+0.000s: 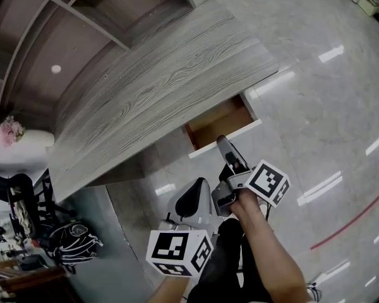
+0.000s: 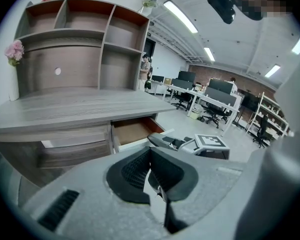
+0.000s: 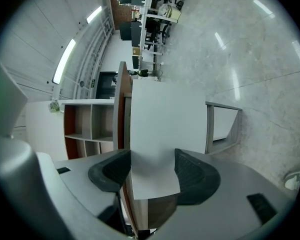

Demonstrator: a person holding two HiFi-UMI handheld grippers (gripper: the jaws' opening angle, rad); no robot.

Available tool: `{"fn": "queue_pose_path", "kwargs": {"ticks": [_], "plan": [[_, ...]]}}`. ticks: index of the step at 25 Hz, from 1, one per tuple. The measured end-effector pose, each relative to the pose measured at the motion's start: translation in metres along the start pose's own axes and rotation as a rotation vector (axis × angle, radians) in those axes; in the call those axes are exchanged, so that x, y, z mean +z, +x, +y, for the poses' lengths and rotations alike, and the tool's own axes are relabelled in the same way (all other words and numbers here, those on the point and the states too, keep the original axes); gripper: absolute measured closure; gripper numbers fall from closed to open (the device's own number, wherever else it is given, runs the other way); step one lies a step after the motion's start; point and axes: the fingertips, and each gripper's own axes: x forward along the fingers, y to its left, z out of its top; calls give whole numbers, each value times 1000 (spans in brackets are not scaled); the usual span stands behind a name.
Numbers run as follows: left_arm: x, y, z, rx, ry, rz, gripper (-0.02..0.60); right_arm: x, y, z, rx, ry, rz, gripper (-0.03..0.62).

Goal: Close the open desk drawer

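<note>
The grey wooden desk (image 1: pixel 158 87) has one drawer (image 1: pixel 220 122) pulled out at its right end, brown inside with a white front (image 1: pixel 228 139). My right gripper (image 1: pixel 222 142) reaches to that white front, its tip at the panel's outer face. In the right gripper view the jaws (image 3: pixel 152 156) stand open and the white front (image 3: pixel 157 129) fills the gap between them; I cannot tell if they touch it. My left gripper (image 1: pixel 199 185) hangs lower, apart from the drawer. Its jaws (image 2: pixel 150 150) are shut on nothing. The open drawer (image 2: pixel 132 131) lies beyond them.
A shelf unit (image 2: pixel 75 44) stands on the desk's back, with pink flowers (image 1: pixel 11 130) beside it. A closed drawer (image 2: pixel 75 146) sits left of the open one. A dark bag (image 1: pixel 72 240) lies on the glossy floor. Office desks and chairs (image 2: pixel 210 101) stand farther off.
</note>
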Motion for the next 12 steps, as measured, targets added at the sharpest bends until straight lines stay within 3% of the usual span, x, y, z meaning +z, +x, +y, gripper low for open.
{"fn": "queue_pose_path", "kwargs": {"ticks": [12], "plan": [[2, 0, 11, 1, -11, -7, 580, 3, 18, -5, -40, -22, 29, 335]]}}
